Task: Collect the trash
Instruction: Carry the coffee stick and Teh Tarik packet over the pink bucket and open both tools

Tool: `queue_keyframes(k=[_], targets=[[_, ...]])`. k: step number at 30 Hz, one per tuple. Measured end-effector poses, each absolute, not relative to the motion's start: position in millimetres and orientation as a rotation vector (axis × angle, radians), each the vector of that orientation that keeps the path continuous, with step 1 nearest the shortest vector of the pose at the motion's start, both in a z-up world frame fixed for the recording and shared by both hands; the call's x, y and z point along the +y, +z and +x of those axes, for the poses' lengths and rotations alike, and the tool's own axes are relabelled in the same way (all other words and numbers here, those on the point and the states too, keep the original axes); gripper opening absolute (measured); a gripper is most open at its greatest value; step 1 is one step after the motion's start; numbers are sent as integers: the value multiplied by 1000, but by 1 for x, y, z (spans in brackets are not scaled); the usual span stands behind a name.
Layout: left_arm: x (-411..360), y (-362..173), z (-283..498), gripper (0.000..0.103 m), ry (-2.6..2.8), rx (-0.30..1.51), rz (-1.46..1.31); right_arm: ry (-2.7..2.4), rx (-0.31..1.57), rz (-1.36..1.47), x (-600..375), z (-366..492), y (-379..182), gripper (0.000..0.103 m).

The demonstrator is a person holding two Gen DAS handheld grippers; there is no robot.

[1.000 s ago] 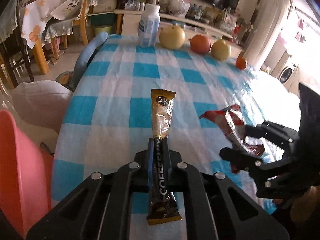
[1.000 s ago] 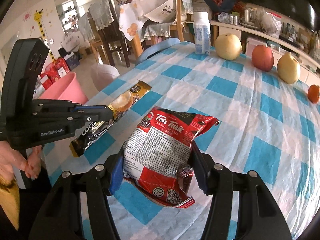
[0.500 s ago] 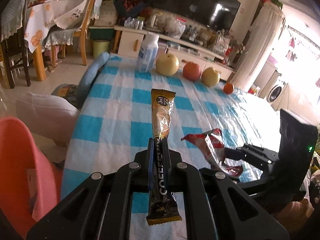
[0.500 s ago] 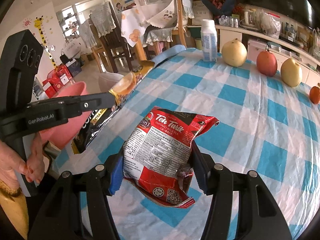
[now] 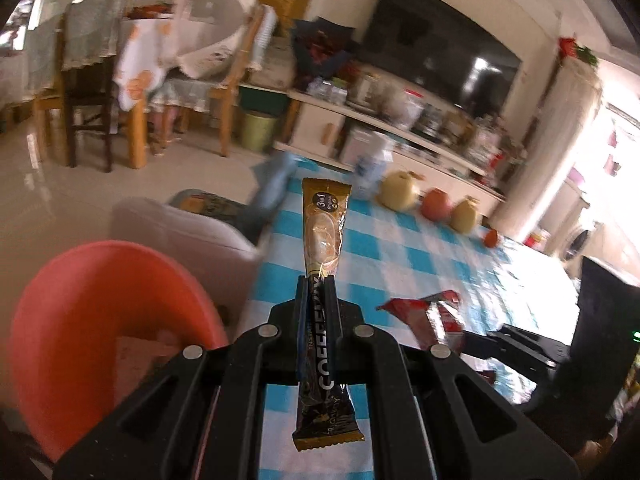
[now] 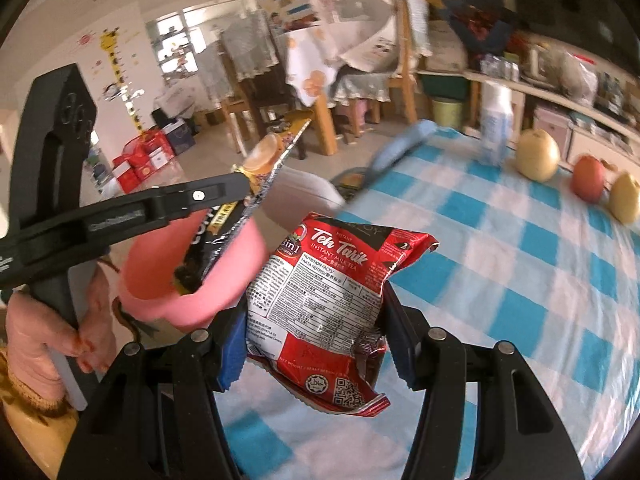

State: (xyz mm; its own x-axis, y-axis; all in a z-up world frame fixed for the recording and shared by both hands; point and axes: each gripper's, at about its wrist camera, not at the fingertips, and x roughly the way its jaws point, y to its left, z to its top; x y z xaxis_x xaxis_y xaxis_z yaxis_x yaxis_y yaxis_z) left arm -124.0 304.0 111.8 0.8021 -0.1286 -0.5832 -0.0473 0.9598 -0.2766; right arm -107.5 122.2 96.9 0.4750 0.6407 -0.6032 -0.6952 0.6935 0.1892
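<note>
My left gripper (image 5: 317, 292) is shut on a long gold and black coffee sachet (image 5: 323, 232) and holds it in the air at the table's left edge. The sachet's lower end hangs over a pink bin (image 6: 192, 272) in the right wrist view. That bin (image 5: 80, 320) stands low at the left in the left wrist view. My right gripper (image 6: 316, 304) is shut on a red Teh Tarik milk tea packet (image 6: 320, 280), held above the blue checked tablecloth (image 6: 520, 260). The packet (image 5: 432, 316) also shows in the left wrist view.
A white bottle (image 6: 496, 120), two pears (image 6: 536, 156) and an apple (image 6: 586, 178) stand along the table's far edge, with a small orange (image 5: 491, 238) further right. A white padded stool (image 5: 180, 232) sits beside the bin. Wooden chairs (image 5: 92, 120) and a TV cabinet (image 5: 360, 128) stand beyond.
My left gripper has risen and swung left with the sachet, from over the table to above the pink bin. My right gripper has followed leftward with the red packet.
</note>
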Motion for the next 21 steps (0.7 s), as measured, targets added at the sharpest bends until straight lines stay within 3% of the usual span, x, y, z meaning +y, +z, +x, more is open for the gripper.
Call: queue_keyframes(k=[9, 21], targets=[[380, 112, -146, 9, 196, 619, -325, 936, 681, -160, 208, -121, 108, 59], [439, 96, -161, 9, 355, 637, -364, 977, 719, -252, 287, -131, 78, 61]])
